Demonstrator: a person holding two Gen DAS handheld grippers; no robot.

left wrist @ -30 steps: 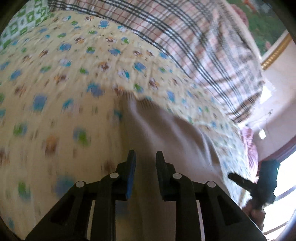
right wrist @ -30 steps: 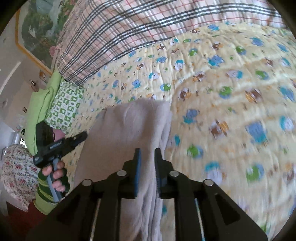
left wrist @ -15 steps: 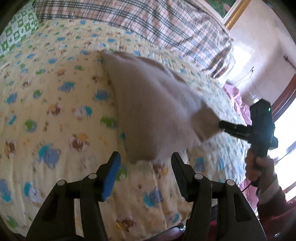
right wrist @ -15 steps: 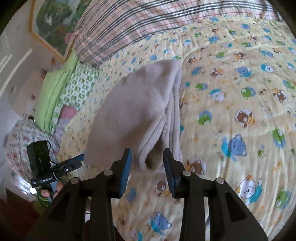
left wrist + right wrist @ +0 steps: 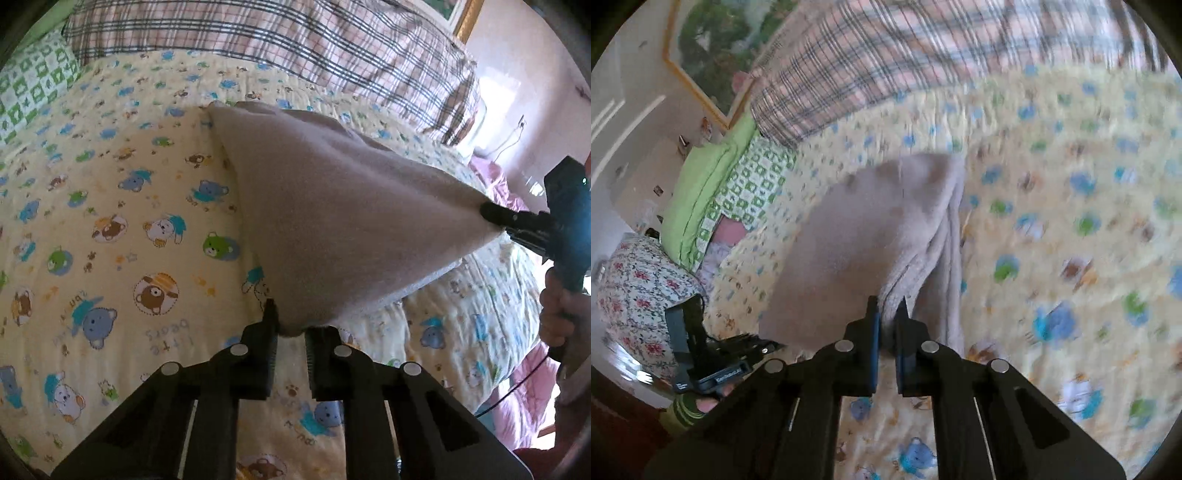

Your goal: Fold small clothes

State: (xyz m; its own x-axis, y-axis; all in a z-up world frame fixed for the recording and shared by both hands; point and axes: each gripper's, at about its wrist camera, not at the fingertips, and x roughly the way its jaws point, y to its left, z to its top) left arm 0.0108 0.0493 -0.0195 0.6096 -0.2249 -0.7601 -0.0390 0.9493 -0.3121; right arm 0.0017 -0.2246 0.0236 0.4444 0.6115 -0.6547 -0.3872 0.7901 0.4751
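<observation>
While both sets of jaws have just been closing, each one now pinches a near corner of the beige cloth (image 5: 343, 206): the left gripper (image 5: 290, 325) has its corner squeezed between narrow jaws, and the right gripper (image 5: 888, 317) is clamped tight on the bunched folded edge of the other corner. So the cloth hangs stretched between them, lifted at the near edge, with its far end resting on the yellow bear-print quilt (image 5: 122, 206). Further back there's a plaid blanket (image 5: 280, 40), and off to the side a green checked pillow (image 5: 753, 173).
</observation>
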